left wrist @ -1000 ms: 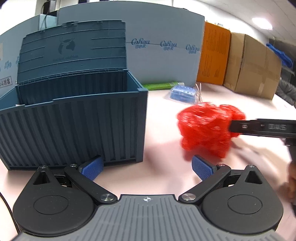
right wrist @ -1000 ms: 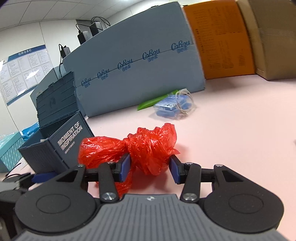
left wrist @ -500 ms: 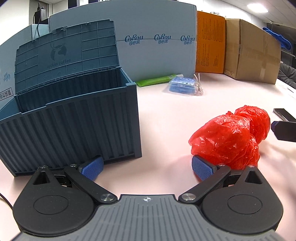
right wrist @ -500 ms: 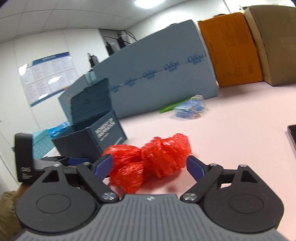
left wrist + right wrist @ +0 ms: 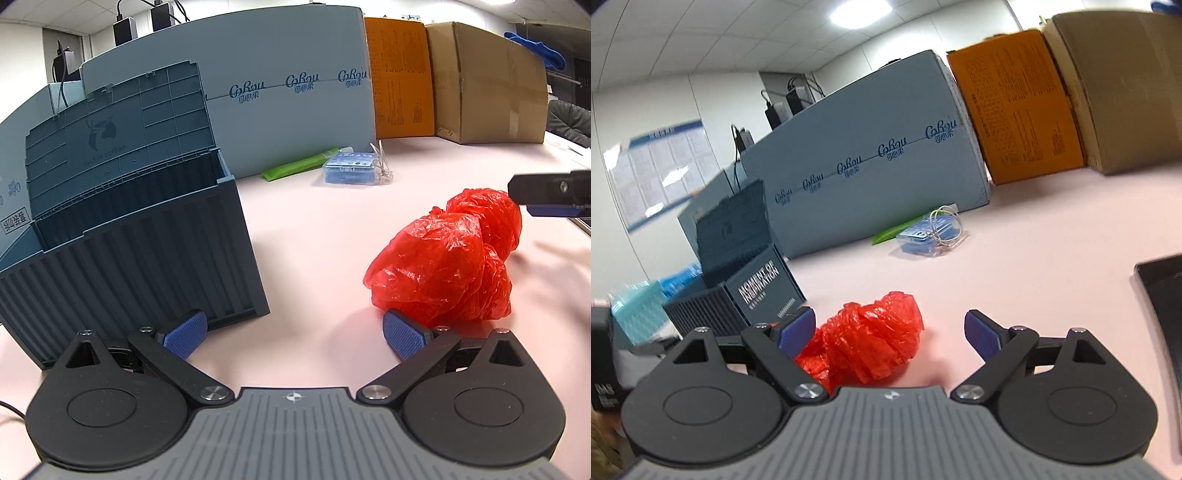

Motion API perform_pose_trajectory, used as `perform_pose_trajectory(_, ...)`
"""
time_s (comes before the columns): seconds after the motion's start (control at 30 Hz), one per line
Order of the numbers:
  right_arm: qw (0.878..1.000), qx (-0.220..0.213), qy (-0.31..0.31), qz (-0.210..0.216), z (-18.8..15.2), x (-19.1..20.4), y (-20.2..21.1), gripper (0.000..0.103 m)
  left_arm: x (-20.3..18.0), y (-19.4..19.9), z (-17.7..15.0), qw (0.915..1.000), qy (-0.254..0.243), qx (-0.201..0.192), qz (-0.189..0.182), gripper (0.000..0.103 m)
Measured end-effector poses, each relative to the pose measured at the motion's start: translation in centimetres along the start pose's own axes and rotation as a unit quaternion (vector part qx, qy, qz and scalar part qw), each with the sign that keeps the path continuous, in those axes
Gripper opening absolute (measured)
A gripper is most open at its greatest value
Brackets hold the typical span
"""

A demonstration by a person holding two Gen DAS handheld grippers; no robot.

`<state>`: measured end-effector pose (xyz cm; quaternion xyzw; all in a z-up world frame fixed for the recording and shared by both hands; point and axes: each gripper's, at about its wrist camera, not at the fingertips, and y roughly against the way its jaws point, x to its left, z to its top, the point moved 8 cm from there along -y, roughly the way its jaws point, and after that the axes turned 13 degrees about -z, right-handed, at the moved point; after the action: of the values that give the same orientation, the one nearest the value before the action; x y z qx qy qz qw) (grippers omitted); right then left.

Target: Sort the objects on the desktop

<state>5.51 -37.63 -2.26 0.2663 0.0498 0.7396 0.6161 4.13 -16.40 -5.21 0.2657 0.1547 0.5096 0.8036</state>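
A crumpled red plastic bag (image 5: 447, 258) is lying on the pink tabletop (image 5: 325, 229), just ahead of the left gripper (image 5: 293, 334) and touching its right-hand finger pad (image 5: 402, 332). The bag's long axis is running from that pad away toward the right gripper (image 5: 889, 328), which is facing it from the far right. In the right wrist view the bag (image 5: 868, 343) is sitting between and just beyond the spread jaws, nearer the left pad. Both grippers are standing wide apart, grasping nothing. A dark blue lidded crate (image 5: 122, 229) is sitting left of the left gripper, lid raised. Farther ahead, a blue packet (image 5: 351, 168) and a green tube (image 5: 299, 168) are lying near a grey-blue carton (image 5: 288, 110).
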Motion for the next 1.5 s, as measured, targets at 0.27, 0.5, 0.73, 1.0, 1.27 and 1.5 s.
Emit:
perform_pose_trajectory(0.27,1.000,-0.003,-0.009,0.025,0.8,0.1,-1.0,0.093,-0.5,0.7,-0.4,0.9999,0.007,-0.001,-0.010,0.102)
perform_pose_trajectory(0.5,0.999,-0.005,-0.035,0.015,1.7,-0.6,-2.7,0.099,-1.2,1.9,-1.2,0.9998,0.008,-0.009,-0.015,0.102)
perform_pose_trajectory(0.73,0.999,0.033,-0.027,0.020,1.2,-0.4,-3.8,0.099,-2.4,2.0,-1.2,0.9996,-0.012,-0.010,-0.022,0.102)
perform_pose_trajectory(1.0,0.993,0.057,0.008,0.100,0.3,1.6,-3.4,0.099,-2.4,0.2,0.2,0.9997,0.017,0.003,-0.019,0.102)
perform_pose_trajectory(1.27,0.990,0.065,0.034,0.123,-0.8,2.7,-1.3,0.099,-1.6,-0.9,0.8,0.9995,0.032,0.007,0.002,0.102)
perform_pose_trajectory(1.5,0.996,0.075,0.044,0.026,-1.8,2.4,-1.2,0.099,-1.0,-0.7,1.2,0.9992,0.038,-0.013,0.006,0.102)
